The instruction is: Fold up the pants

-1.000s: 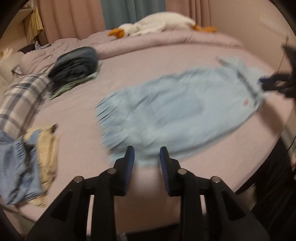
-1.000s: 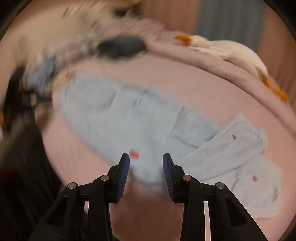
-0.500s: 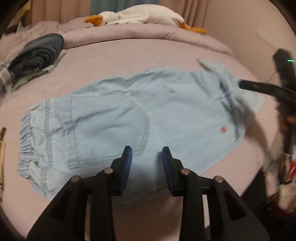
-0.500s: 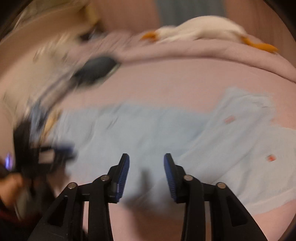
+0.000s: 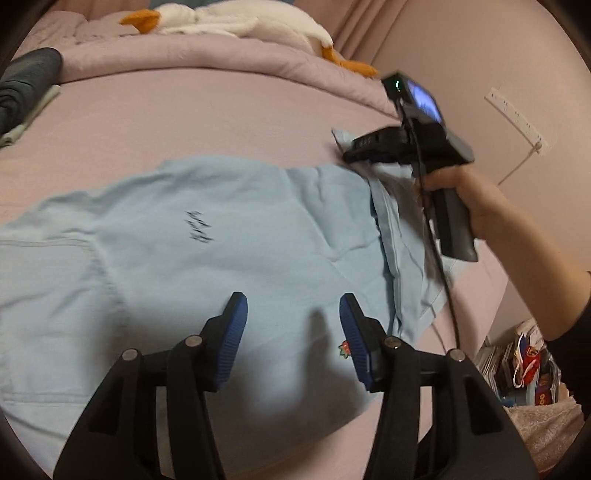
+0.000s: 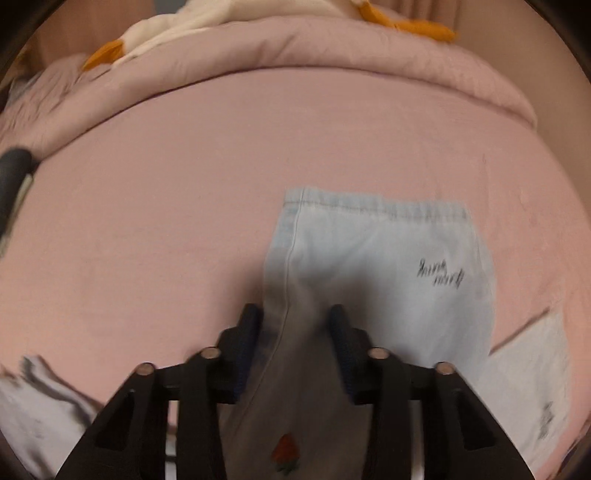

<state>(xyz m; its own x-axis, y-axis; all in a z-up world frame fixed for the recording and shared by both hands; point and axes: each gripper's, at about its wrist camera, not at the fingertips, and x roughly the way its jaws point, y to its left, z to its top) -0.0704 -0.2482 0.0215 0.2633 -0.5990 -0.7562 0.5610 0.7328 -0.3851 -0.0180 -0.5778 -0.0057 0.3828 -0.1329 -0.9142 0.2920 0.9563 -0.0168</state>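
Observation:
Light blue denim pants (image 5: 184, 258) lie spread on the pink bed, with black script and a small strawberry patch (image 5: 344, 349) on them. My left gripper (image 5: 291, 306) hovers open just above the pants near that patch. My right gripper (image 5: 347, 153) shows in the left wrist view at the pants' far right end, over the leg hems. In the right wrist view a pant leg (image 6: 369, 258) runs between the fingers of my right gripper (image 6: 293, 314), its hem stretched ahead. The jaws stand apart around the cloth; I cannot tell whether they pinch it.
A pink duvet (image 5: 203, 55) with a white plush goose (image 5: 229, 22) lies along the back of the bed. Dark folded clothes (image 5: 22, 85) sit at the far left. A wall (image 5: 480, 55) and floor clutter (image 5: 524, 362) are on the right.
Both grippers have moved in close over the pants. The right one has gone to the leg end and now has cloth between its fingers. The left has shifted right, towards the strawberry patch.

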